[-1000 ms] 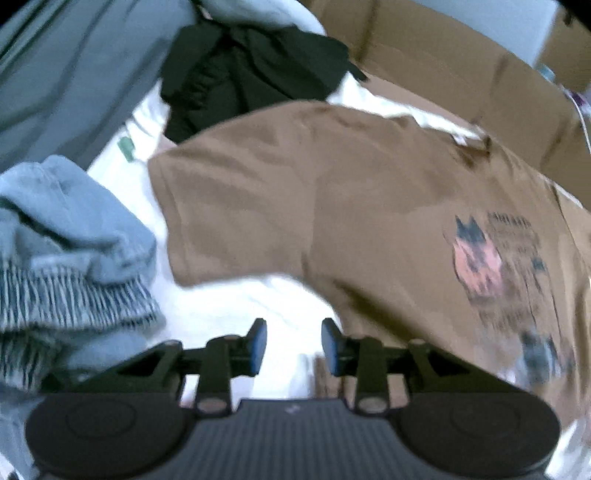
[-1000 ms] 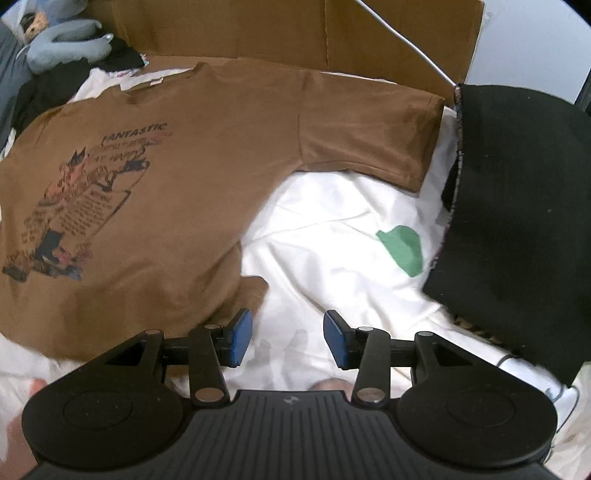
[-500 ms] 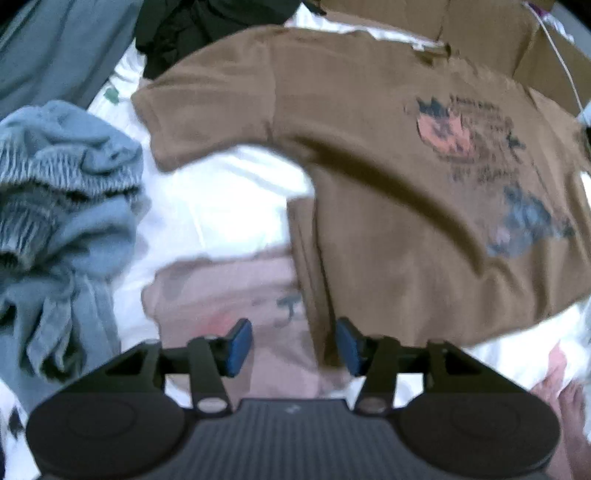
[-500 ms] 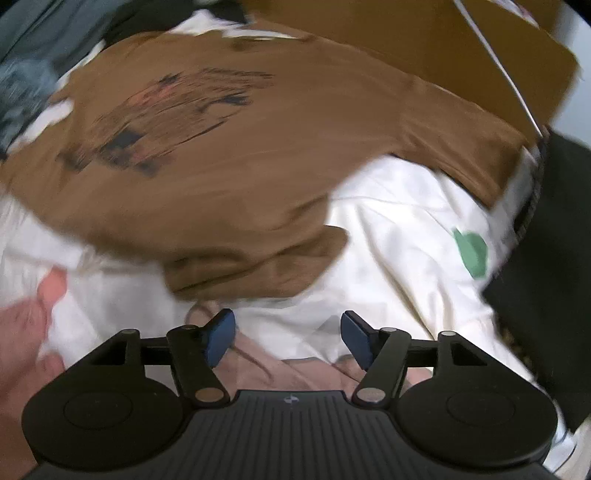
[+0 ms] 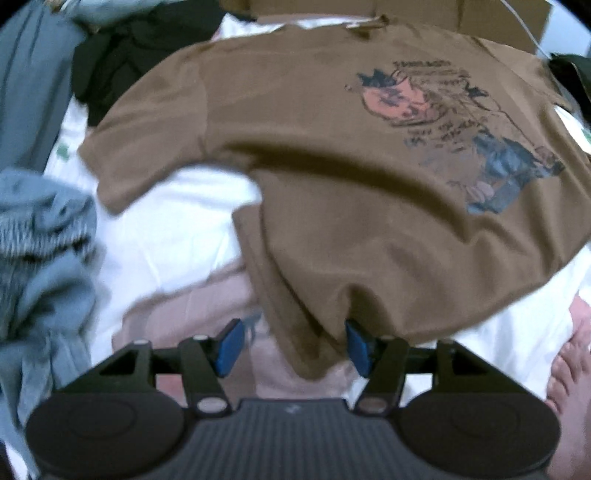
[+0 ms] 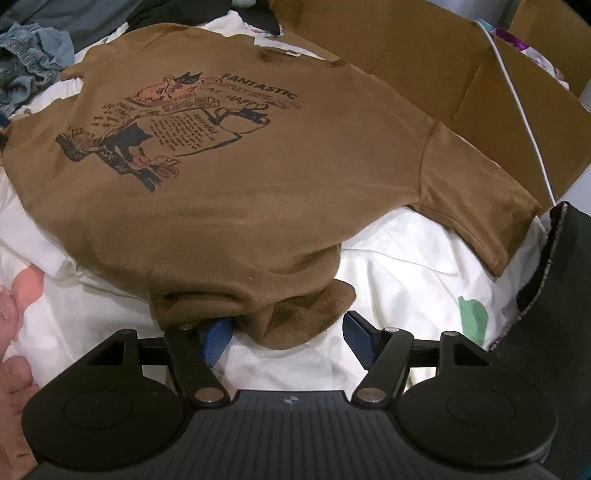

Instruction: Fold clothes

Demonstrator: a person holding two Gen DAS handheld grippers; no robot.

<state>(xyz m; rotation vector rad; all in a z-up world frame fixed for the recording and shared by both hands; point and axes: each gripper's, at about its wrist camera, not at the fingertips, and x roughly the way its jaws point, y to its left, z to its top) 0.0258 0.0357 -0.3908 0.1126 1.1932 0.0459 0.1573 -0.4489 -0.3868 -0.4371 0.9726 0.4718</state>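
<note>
Between wide-open jaws of left gripper (image 5: 291,347) and right gripper (image 6: 286,339), brown printed cotton T-shirt (image 6: 229,192) hem corners lie ungripped; equal bites are advised.

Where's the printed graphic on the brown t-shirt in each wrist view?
Left wrist: printed graphic sits upper right, blurred, on the brown t-shirt.
Right wrist: graphic sits upper left, sharp, "FANTASTIC" readable.
Shared landmark: cardboard box behind the shirt's collar.
</note>
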